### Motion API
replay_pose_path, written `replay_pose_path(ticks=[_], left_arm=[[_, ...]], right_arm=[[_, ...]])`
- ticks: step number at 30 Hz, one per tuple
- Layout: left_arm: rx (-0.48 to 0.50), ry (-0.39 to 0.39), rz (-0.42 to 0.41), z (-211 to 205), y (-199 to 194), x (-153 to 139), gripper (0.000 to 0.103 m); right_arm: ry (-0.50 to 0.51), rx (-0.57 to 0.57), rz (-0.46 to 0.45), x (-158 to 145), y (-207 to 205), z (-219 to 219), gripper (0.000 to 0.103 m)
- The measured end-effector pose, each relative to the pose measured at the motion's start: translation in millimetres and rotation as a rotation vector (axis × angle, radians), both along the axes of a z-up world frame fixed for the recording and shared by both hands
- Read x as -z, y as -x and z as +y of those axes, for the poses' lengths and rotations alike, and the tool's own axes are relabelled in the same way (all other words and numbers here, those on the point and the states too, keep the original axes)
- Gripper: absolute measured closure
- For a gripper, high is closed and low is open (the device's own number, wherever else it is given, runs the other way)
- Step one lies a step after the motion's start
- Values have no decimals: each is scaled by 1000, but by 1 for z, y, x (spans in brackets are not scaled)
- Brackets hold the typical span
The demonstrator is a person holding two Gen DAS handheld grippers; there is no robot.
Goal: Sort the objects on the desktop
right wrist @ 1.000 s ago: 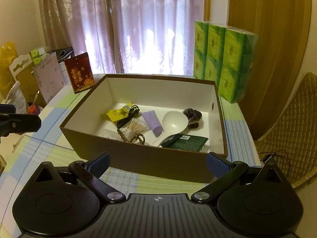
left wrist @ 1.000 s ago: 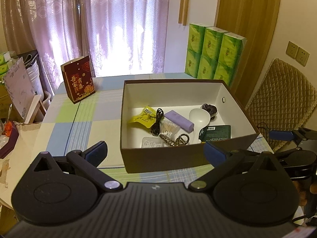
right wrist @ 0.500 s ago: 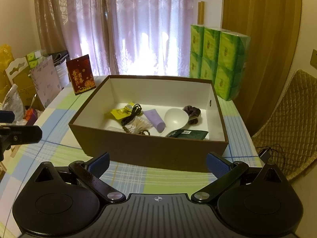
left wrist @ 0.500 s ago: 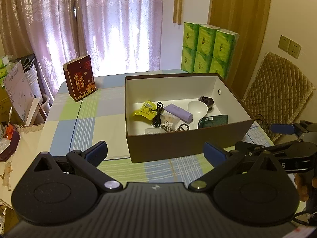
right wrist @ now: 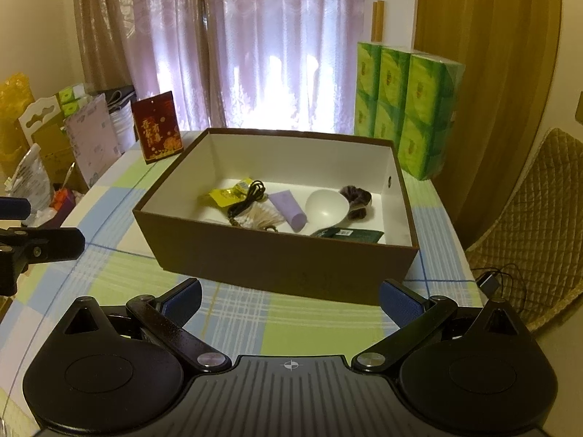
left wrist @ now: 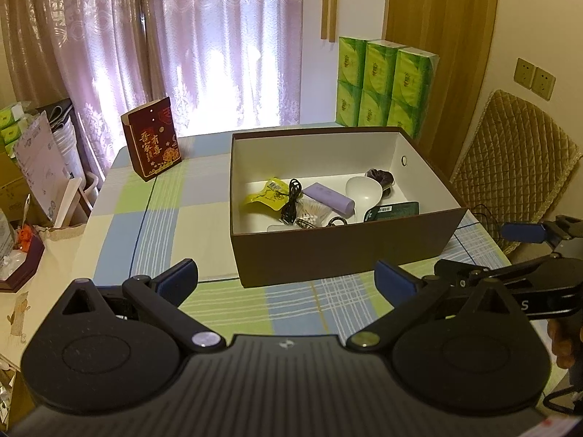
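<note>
The left tool (left wrist: pixel 286 276) hangs above the near edge of the checked tabletop (left wrist: pixel 156 211) with its blue-padded jaws spread wide and nothing between them; the right tool (right wrist: pixel 290 296) is likewise wide apart and empty, held back from the brown cardboard box with the white lining (right wrist: pixel 280 266). Inside that box, gathered on its floor, lie the yellow foil sachet (left wrist: pixel 265 195), the coiled black cable (left wrist: pixel 291 200), the lilac tube (left wrist: pixel 329 197), the white plastic scoop (left wrist: pixel 363 190), the dark scrunchie (left wrist: pixel 380 176) and the dark green packet (left wrist: pixel 393 210); they seem to sit there because the sorting is largely done, since no loose item shows on the cloth. A red printed carton (left wrist: pixel 152 144) stands upright near the window, well apart from the box; stacked green tissue packs (right wrist: pixel 408 109) stand behind the far right corner, probably as storage.
</note>
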State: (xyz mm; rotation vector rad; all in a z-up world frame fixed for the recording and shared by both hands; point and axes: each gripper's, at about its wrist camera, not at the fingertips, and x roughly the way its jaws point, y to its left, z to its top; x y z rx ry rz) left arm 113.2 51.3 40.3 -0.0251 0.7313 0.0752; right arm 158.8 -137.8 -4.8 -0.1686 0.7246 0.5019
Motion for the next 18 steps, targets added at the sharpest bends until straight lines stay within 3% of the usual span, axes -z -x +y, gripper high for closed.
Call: replay_pose_path(ticks=[18], left_arm=[[-73,-30,21,-51,2,6,1]], right_arm=[[-14,-83,11,3,-6,-42,2]])
